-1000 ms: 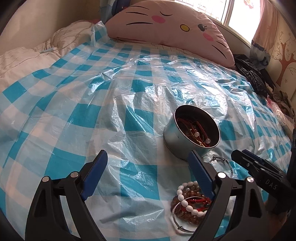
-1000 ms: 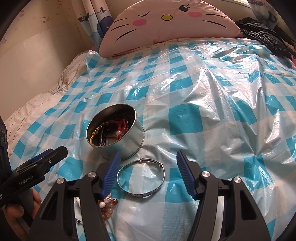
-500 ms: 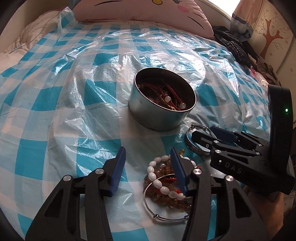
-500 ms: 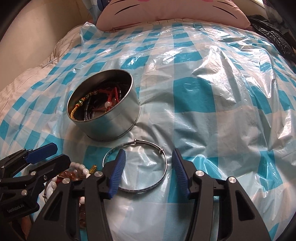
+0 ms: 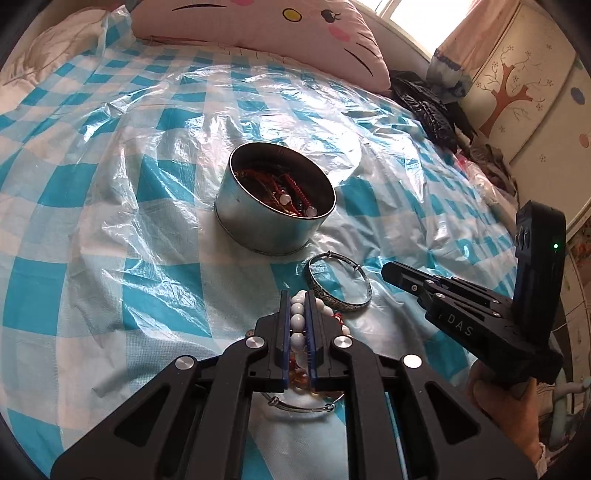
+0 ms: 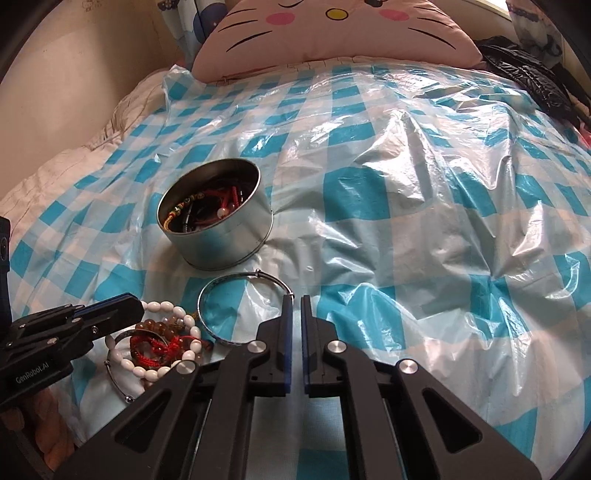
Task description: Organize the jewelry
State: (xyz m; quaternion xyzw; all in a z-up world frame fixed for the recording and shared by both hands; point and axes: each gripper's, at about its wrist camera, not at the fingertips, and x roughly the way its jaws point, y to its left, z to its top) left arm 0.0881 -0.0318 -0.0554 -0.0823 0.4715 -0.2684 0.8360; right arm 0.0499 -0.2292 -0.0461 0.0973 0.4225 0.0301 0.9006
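A round metal tin (image 5: pixel 275 206) holding red and beaded bracelets stands on the checked plastic sheet; it also shows in the right wrist view (image 6: pixel 216 216). My left gripper (image 5: pixel 297 301) is shut on a white bead bracelet (image 5: pixel 297 319) in a pile with brown beads and red cord (image 6: pixel 162 341). A silver bangle (image 5: pixel 340 282) lies in front of the tin. My right gripper (image 6: pixel 294 300) has narrowed to a thin gap at the bangle's right rim (image 6: pixel 240 306). I cannot tell if it pinches the wire.
A thin wire bangle (image 6: pixel 118 380) lies under the pile. A pink cat-face pillow (image 6: pixel 332 33) lies at the bed's far end. Black clothing (image 5: pixel 430 110) lies at the far right beside a wardrobe (image 5: pixel 524 85).
Both grippers closed from wide open. The left moved onto the bead pile and shut on the white bracelet. The right narrowed at the silver bangle's rim.
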